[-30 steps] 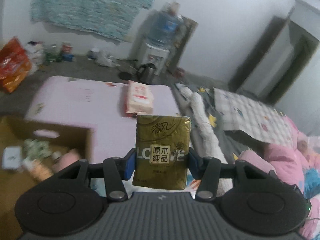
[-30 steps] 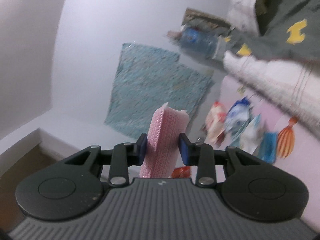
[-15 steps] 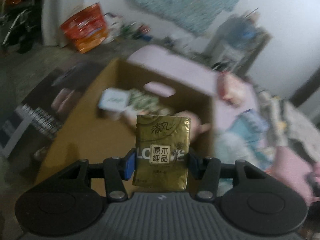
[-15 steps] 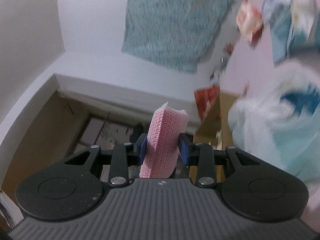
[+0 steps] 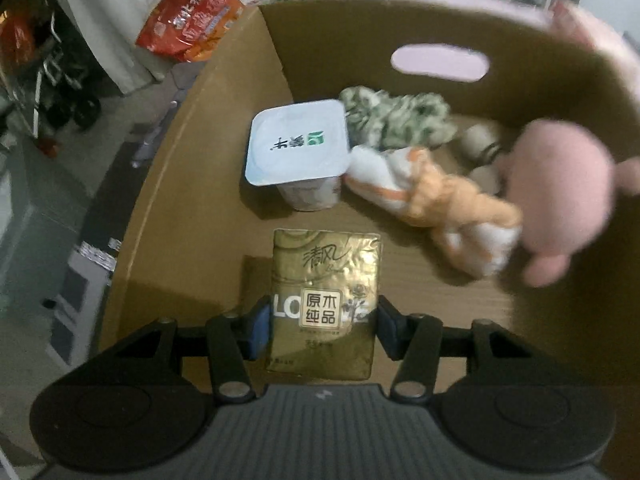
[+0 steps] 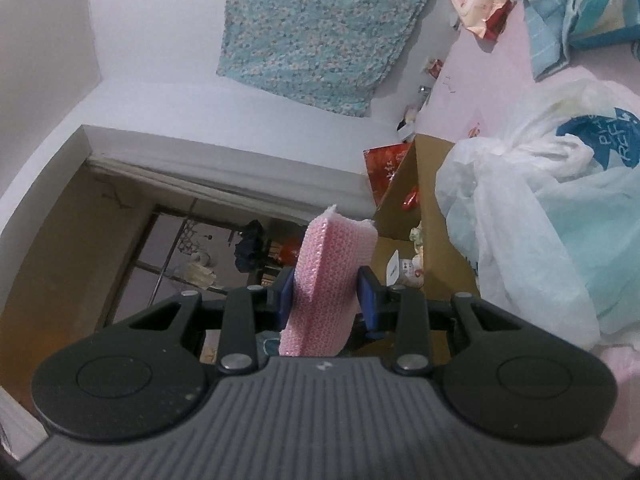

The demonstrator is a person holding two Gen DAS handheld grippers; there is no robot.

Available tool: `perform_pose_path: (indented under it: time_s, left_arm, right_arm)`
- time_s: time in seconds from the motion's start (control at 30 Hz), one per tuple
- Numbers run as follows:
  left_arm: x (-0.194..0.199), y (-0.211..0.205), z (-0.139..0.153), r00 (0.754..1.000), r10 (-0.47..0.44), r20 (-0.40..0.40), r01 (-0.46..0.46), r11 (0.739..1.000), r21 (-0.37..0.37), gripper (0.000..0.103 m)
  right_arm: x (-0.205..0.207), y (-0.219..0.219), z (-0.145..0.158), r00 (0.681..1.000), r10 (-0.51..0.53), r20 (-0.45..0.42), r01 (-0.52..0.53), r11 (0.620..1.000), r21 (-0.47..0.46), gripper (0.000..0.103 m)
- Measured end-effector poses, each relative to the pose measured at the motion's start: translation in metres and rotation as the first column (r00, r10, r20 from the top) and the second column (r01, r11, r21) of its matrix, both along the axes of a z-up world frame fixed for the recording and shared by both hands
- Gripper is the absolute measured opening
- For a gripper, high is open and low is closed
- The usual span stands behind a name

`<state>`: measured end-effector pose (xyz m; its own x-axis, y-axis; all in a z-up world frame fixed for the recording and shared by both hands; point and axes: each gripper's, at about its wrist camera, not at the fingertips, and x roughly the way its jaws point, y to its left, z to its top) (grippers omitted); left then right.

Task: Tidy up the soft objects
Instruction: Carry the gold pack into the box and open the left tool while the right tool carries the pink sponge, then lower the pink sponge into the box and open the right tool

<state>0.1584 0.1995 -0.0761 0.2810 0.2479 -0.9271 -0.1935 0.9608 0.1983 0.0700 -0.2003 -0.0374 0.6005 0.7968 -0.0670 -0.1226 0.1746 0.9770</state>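
My left gripper (image 5: 322,322) is shut on a gold tissue pack (image 5: 326,304) and holds it over the open cardboard box (image 5: 208,128). Inside the box lie a white yogurt cup (image 5: 298,142), a green patterned cloth (image 5: 396,120), an orange-and-white soft toy (image 5: 436,204) and a pink plush (image 5: 560,196). My right gripper (image 6: 326,300) is shut on a pink bubble-wrap piece (image 6: 328,280), held in the air with the view tilted. The same box (image 6: 424,216) shows beyond it to the right.
An orange snack bag (image 5: 192,20) lies on the floor beyond the box. In the right wrist view a white and blue plastic bag (image 6: 540,216) lies on the pink surface (image 6: 488,72), with a red-and-white wipes pack (image 6: 476,0) farther off.
My left gripper has swung from facing the pink surface to hanging over the box with the tissue pack. My right gripper has turned, bringing the box and plastic bag into view.
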Motion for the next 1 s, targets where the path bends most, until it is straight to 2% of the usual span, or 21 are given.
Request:
perform_pose_path:
  time_s: [0.1, 0.2, 0.3, 0.37, 0.5, 0.6, 0.67, 0.7, 0.83, 1.0]
  left_arm:
    - [0.003, 0.007, -0.012, 1.000, 0.014, -0.023, -0.013, 0.999, 0.040, 0.056]
    - [-0.004, 0.010, -0.010, 1.000, 0.008, -0.014, -0.007, 1.000, 0.024, 0.056]
    - [-0.014, 0.012, 0.005, 1.000, 0.016, 0.018, -0.016, 1.000, 0.007, 0.061]
    - [-0.020, 0.013, 0.019, 0.998, 0.019, 0.061, -0.018, 0.999, -0.027, 0.065]
    - [-0.027, 0.017, 0.039, 0.994, 0.038, 0.106, -0.024, 0.991, -0.131, 0.064]
    - [-0.031, 0.014, 0.040, 0.995, 0.029, 0.093, -0.010, 0.980, -0.198, 0.060]
    - [-0.031, 0.013, 0.034, 0.997, 0.045, 0.062, -0.031, 0.976, -0.216, 0.058]
    - [-0.032, 0.014, 0.033, 0.997, 0.058, 0.057, -0.044, 0.974, -0.220, 0.054]
    - [-0.038, 0.020, 0.039, 0.993, 0.081, 0.091, -0.055, 0.965, -0.258, 0.052]
    - [-0.056, 0.042, 0.063, 0.972, 0.147, 0.186, -0.086, 0.950, -0.301, 0.052]
  right_arm:
    - [0.005, -0.002, -0.002, 1.000, 0.013, 0.002, -0.013, 1.000, -0.019, 0.032]
    - [0.013, 0.002, -0.005, 1.000, 0.027, 0.001, -0.026, 0.999, -0.030, 0.033]
    - [0.016, 0.004, -0.007, 0.999, 0.034, -0.001, -0.034, 0.999, -0.035, 0.033]
    - [0.018, 0.005, -0.010, 0.999, 0.038, -0.004, -0.038, 0.999, -0.034, 0.033]
    - [0.021, 0.008, -0.005, 0.999, 0.045, 0.006, -0.045, 0.997, -0.069, 0.033]
    - [0.026, 0.013, 0.005, 0.998, 0.058, 0.031, -0.055, 0.993, -0.107, 0.033]
    - [0.032, 0.020, 0.011, 0.996, 0.080, 0.043, -0.074, 0.988, -0.136, 0.033]
    - [0.036, 0.025, 0.016, 0.994, 0.097, 0.048, -0.088, 0.982, -0.165, 0.033]
    - [0.058, 0.052, 0.043, 0.977, 0.196, 0.078, -0.161, 0.932, -0.323, 0.033]
    - [0.097, 0.104, 0.073, 0.928, 0.364, 0.073, -0.281, 0.818, -0.502, 0.033]
